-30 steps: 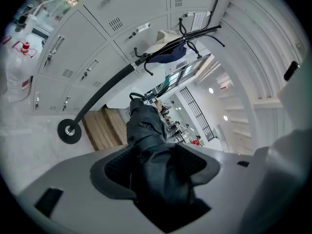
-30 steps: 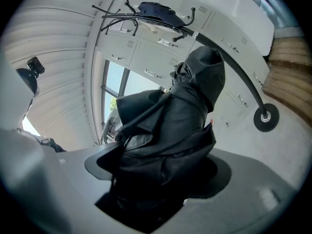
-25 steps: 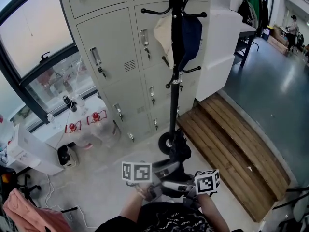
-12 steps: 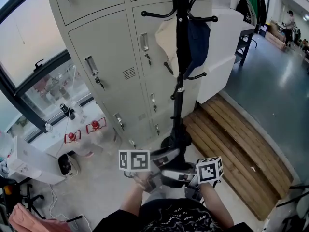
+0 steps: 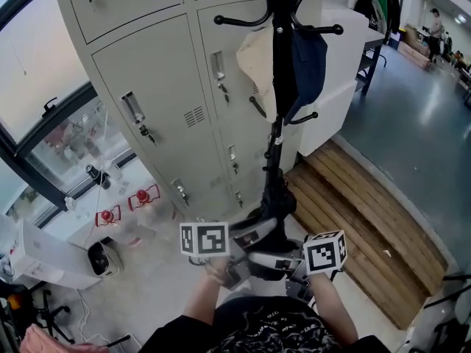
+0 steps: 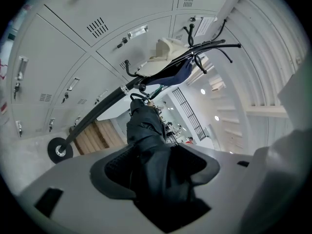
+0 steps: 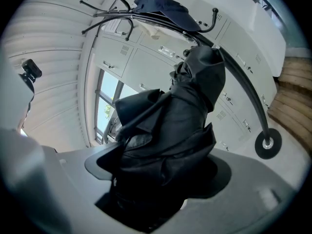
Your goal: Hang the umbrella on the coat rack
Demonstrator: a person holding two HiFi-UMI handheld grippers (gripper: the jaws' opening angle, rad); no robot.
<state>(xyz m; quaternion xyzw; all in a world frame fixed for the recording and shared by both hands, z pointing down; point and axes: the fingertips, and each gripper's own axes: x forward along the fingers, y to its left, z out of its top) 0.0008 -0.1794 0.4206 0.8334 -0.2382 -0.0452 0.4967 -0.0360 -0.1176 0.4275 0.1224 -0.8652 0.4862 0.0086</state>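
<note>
Two grippers meet low in the head view. My left gripper (image 5: 250, 235) and my right gripper (image 5: 274, 262) sit close together, and both are clamped on the folded black umbrella (image 5: 277, 203). The umbrella rises from between them towards the coat rack (image 5: 280, 72) straight ahead. A navy cap (image 5: 309, 54) and a cream hat (image 5: 252, 56) hang on the rack's hooks, high above both grippers. Grey lockers (image 5: 147, 87) stand behind the rack and off to my left gripper's left. A wooden platform (image 5: 353, 212) lies beyond my right gripper, to its right.

In the left gripper view, my jaws press on the umbrella's dark fabric, which fills the gap between them and bulges out ahead. Its far end comes up close to the rack's pole, near a small lower hook. I cannot tell whether it touches. The round base (image 6: 59, 150) of the rack shows to the left of my jaws.

In the right gripper view, my jaws are shut on a thick bunch of the same crumpled fabric. The umbrella stands up from them and covers much of the picture. The rack's pole runs past its right side, with the hooks and the cap far ahead above it.
</note>
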